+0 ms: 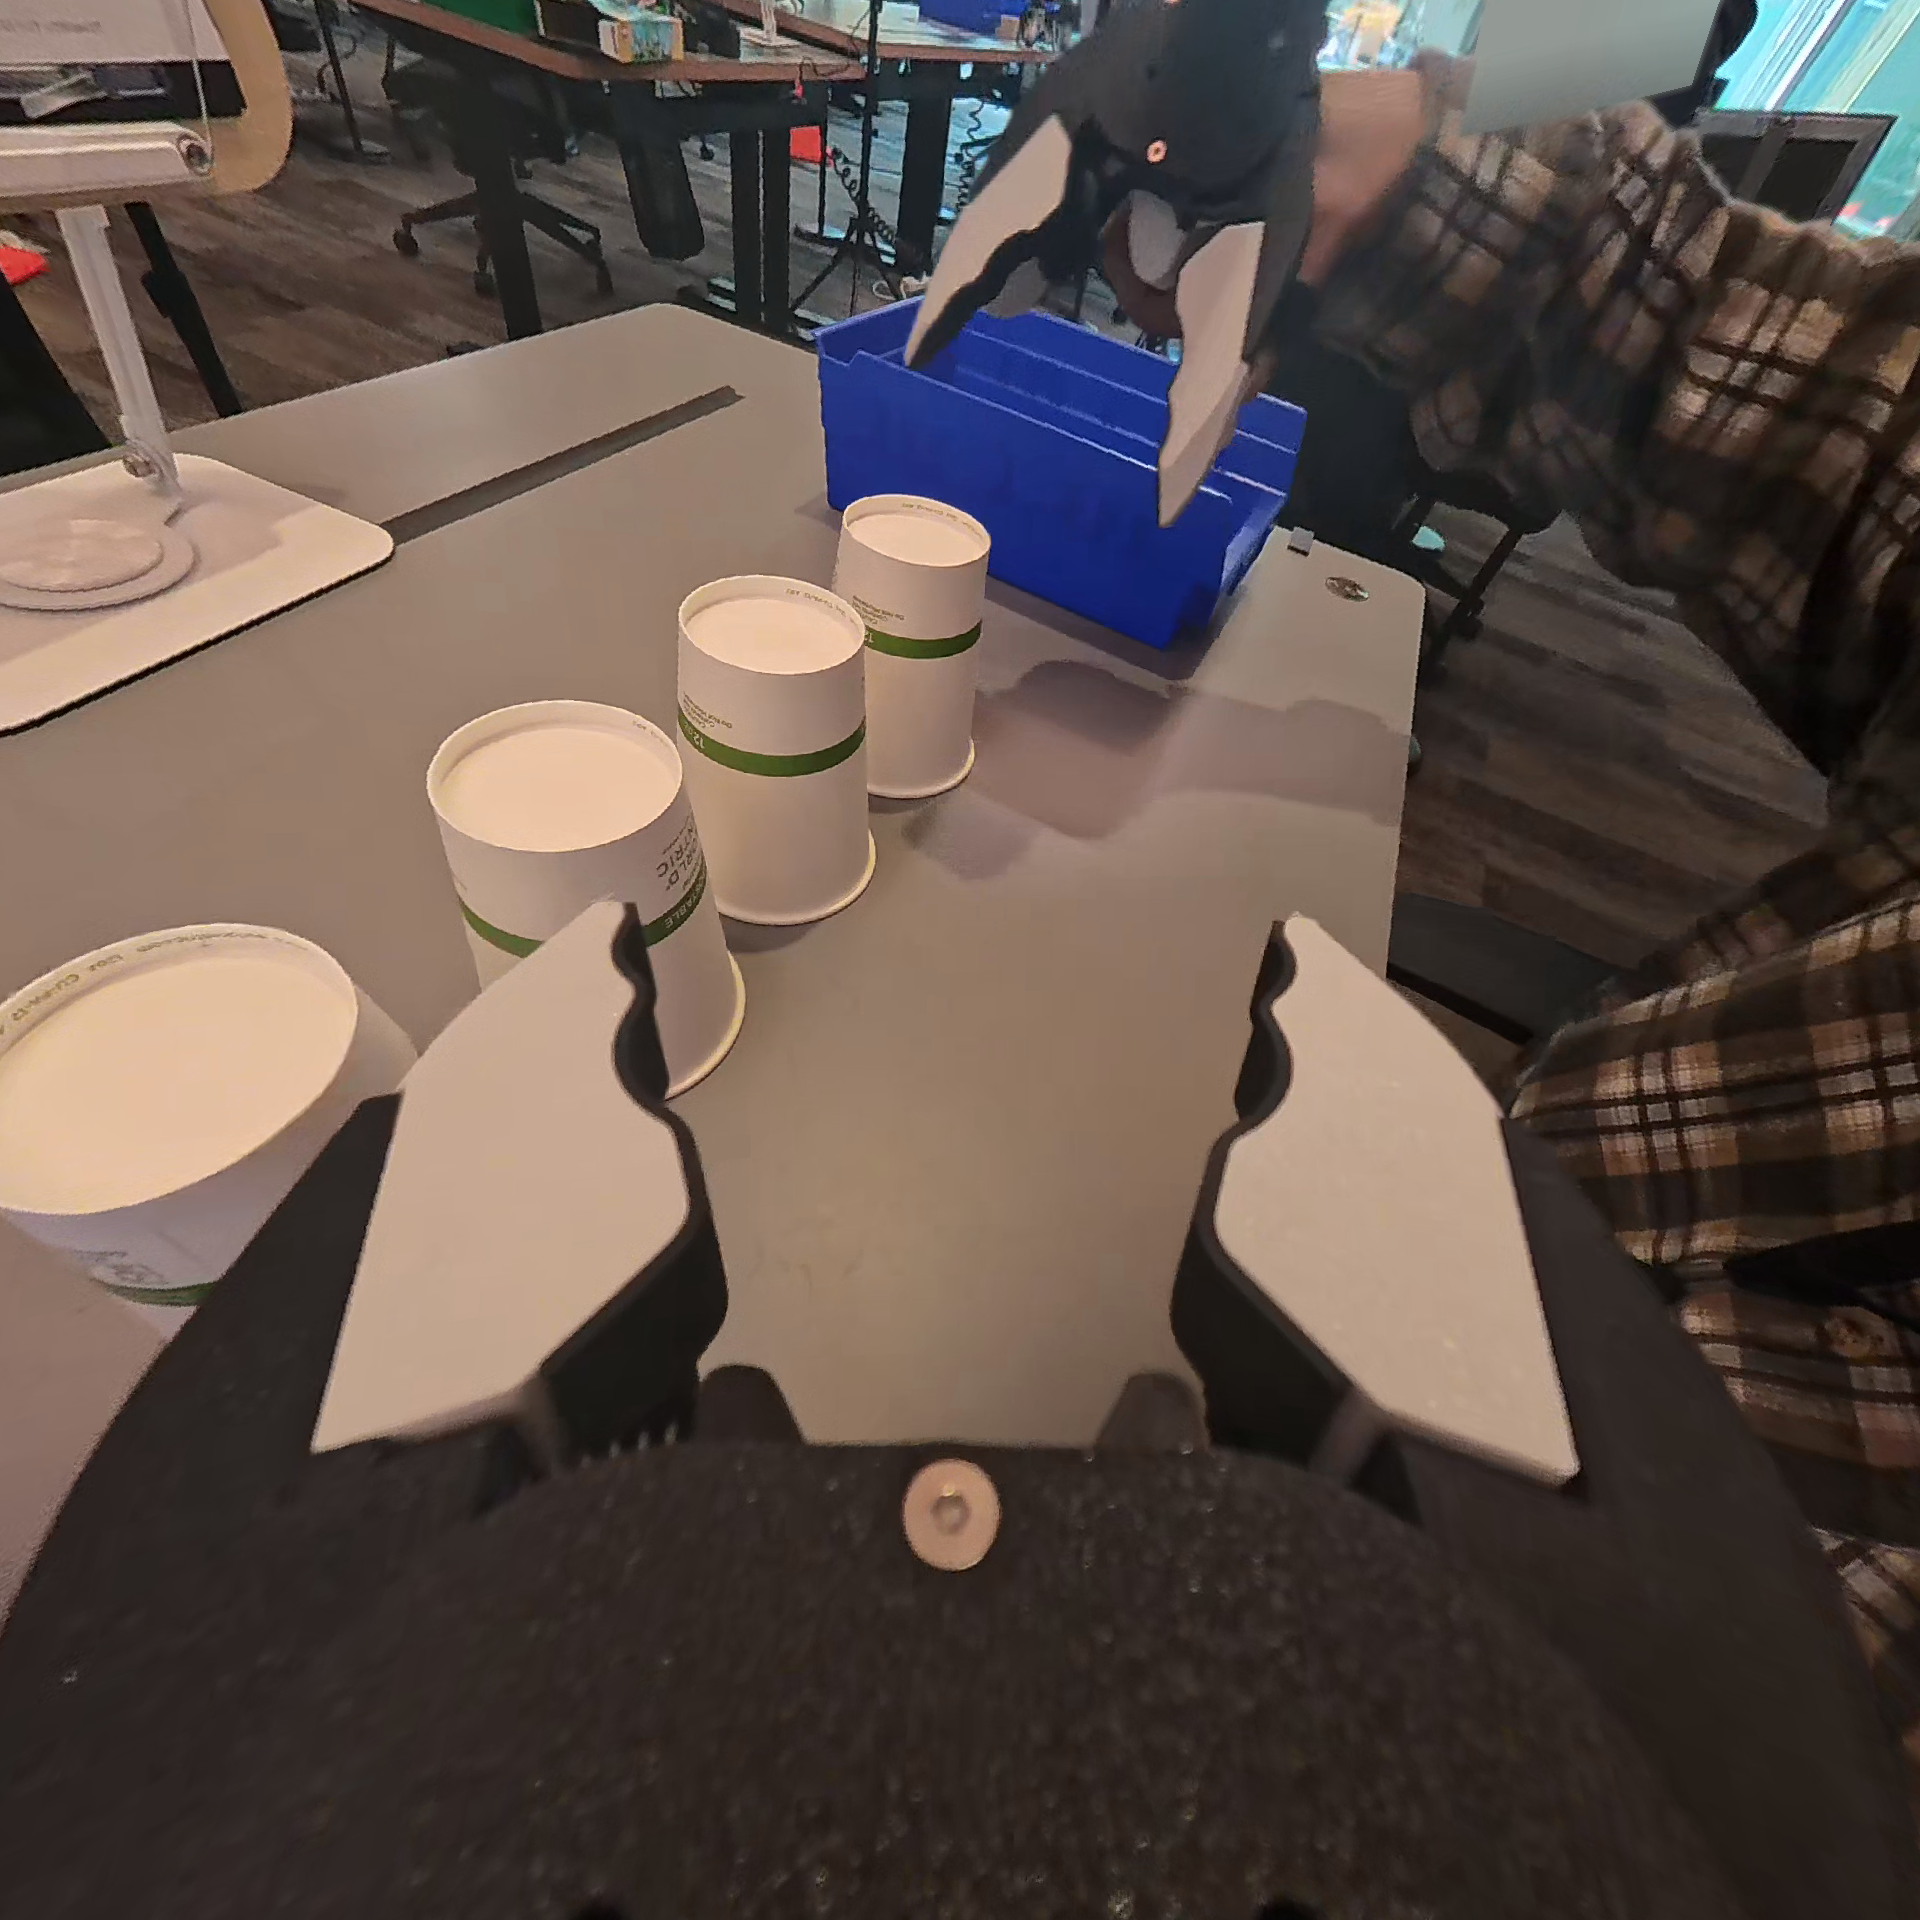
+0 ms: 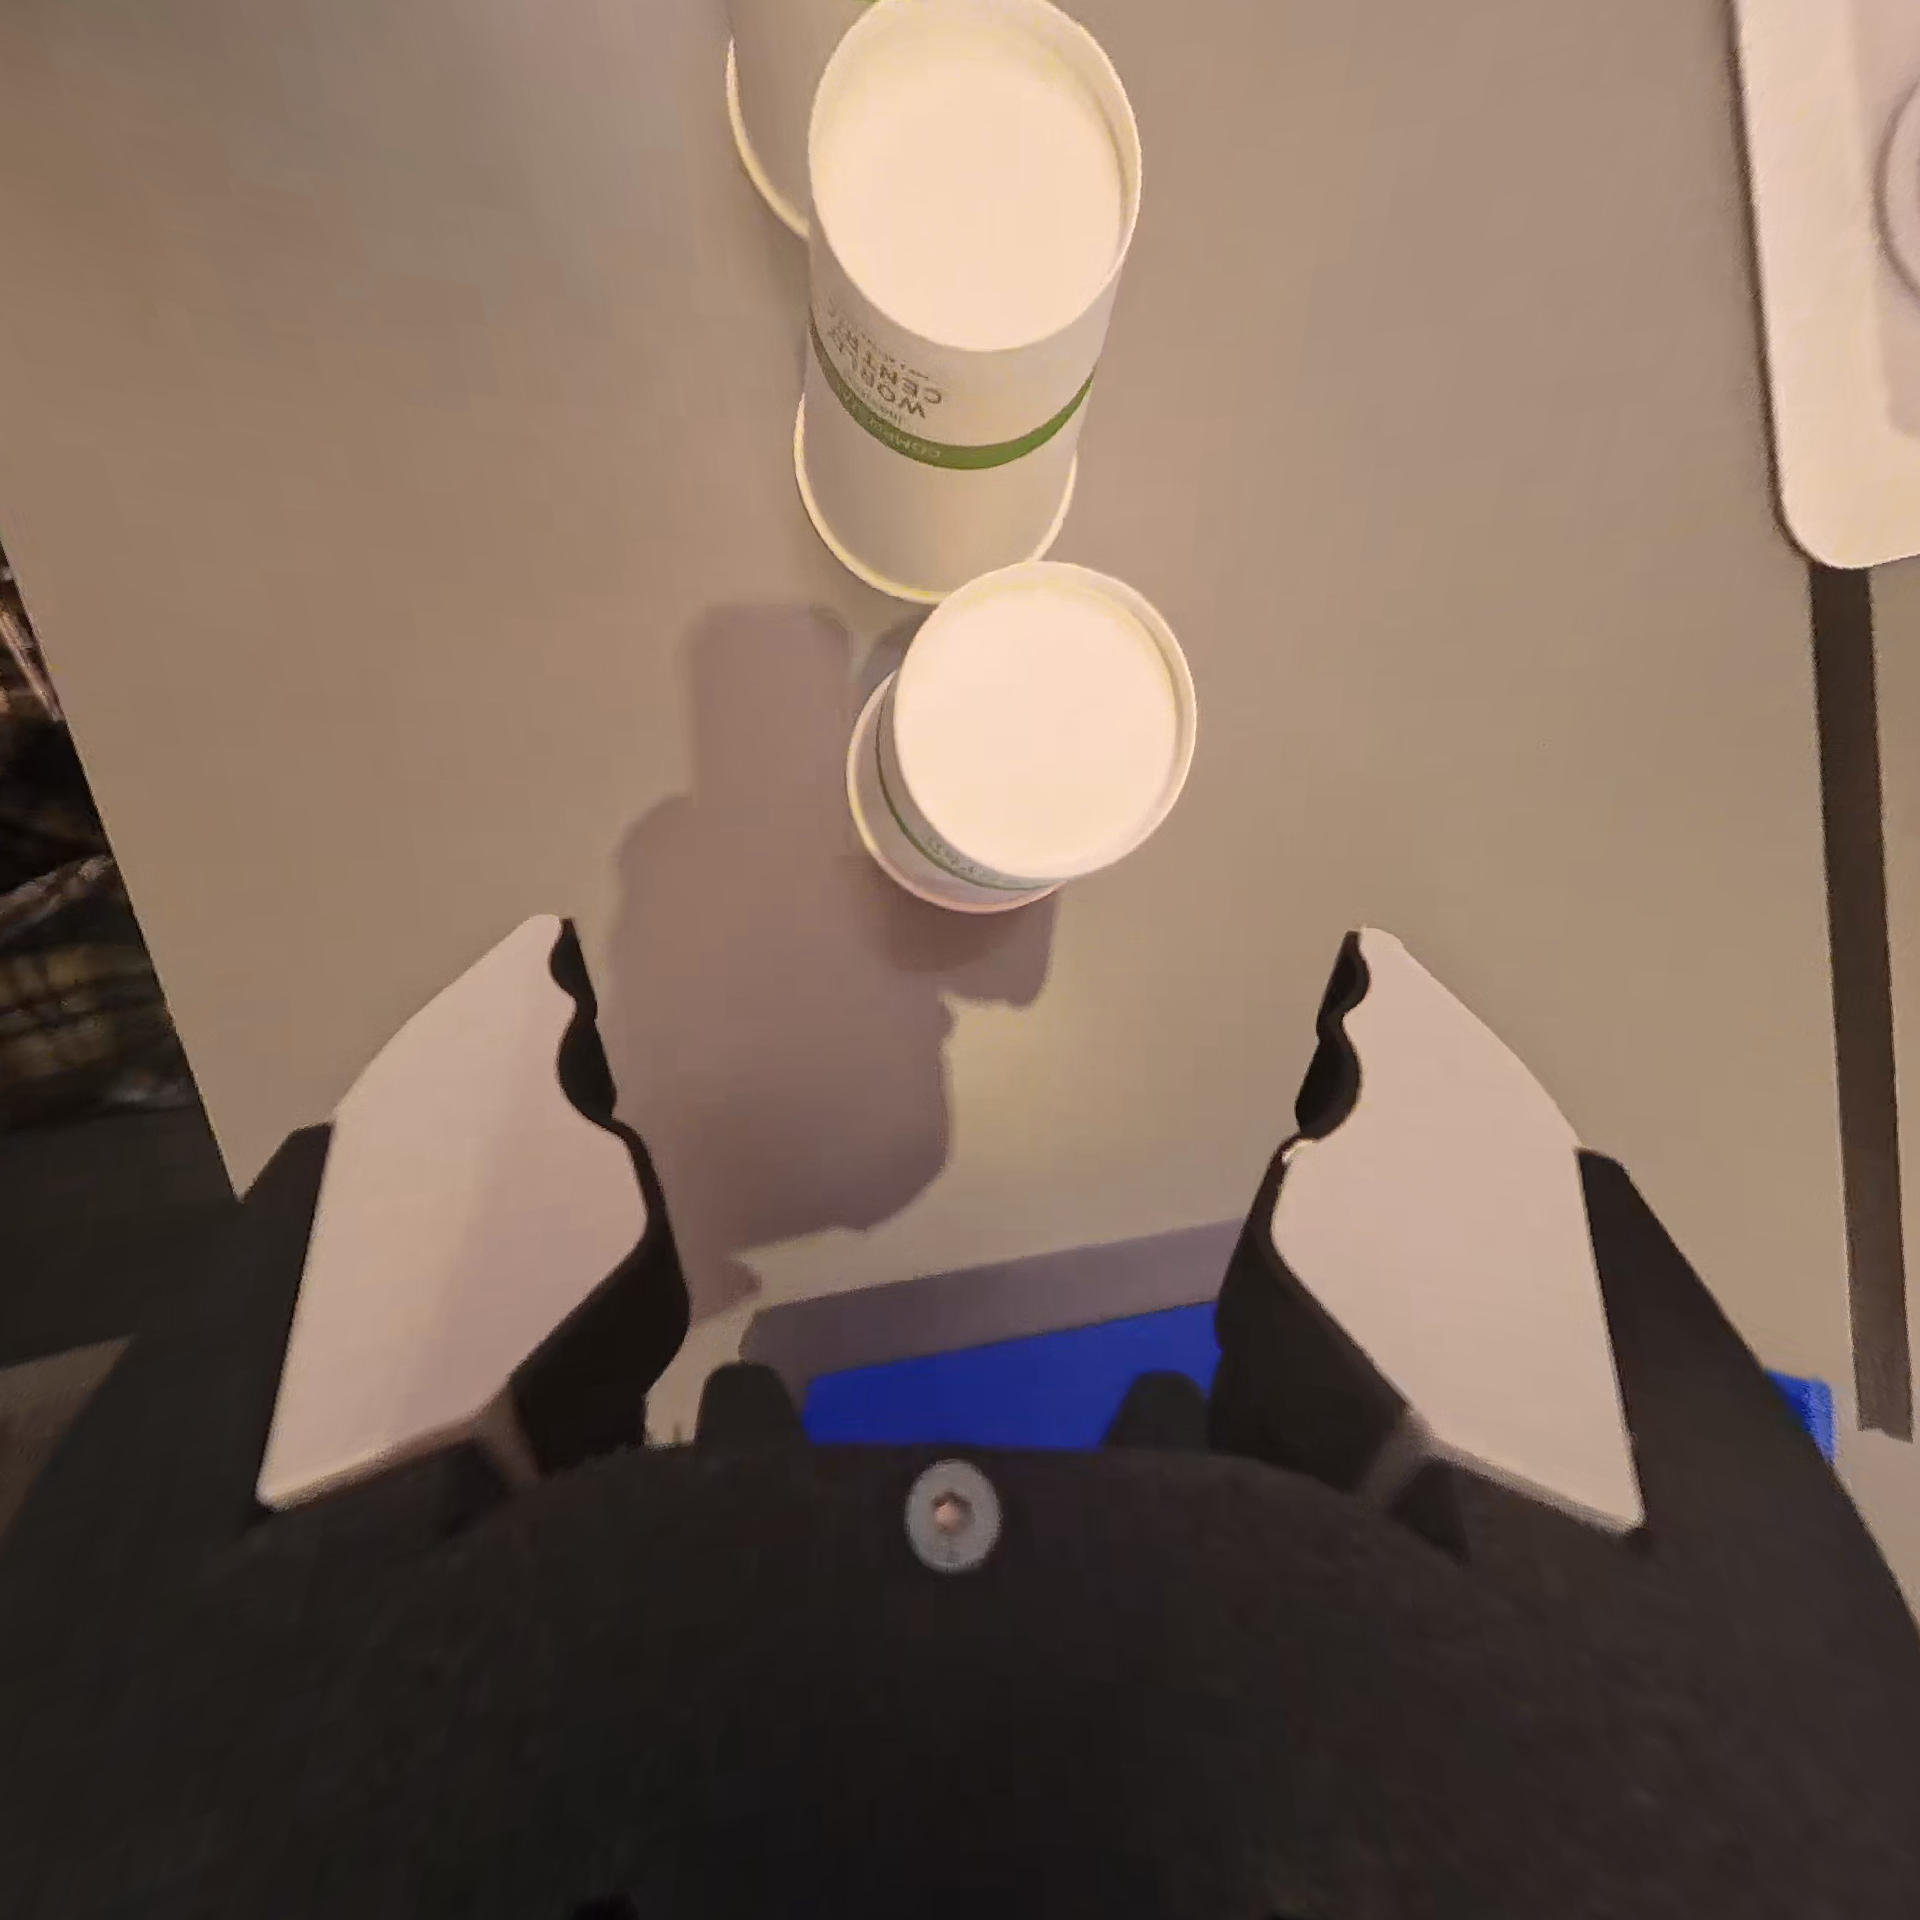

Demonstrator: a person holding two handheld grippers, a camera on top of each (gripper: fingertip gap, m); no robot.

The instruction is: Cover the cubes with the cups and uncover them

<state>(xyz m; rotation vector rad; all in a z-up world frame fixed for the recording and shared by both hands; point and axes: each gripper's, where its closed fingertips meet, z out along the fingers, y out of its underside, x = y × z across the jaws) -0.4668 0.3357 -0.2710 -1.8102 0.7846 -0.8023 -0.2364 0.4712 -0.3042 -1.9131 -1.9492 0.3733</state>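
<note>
Several white paper cups with green bands stand upside down in a row on the grey table: the farthest cup, a middle cup, a nearer cup and the nearest cup at the left edge. No cubes show; whatever is under the cups is hidden. My left gripper is open and empty, low over the table just right of the row. My right gripper is open and empty above the table, looking down on the farthest cup and the middle cup. It also shows in the left wrist view, over the bin.
A blue plastic bin stands at the table's far right, behind the row; its edge shows under my right gripper. A white pad with a stand base lies far left. A person's plaid sleeve is at the right.
</note>
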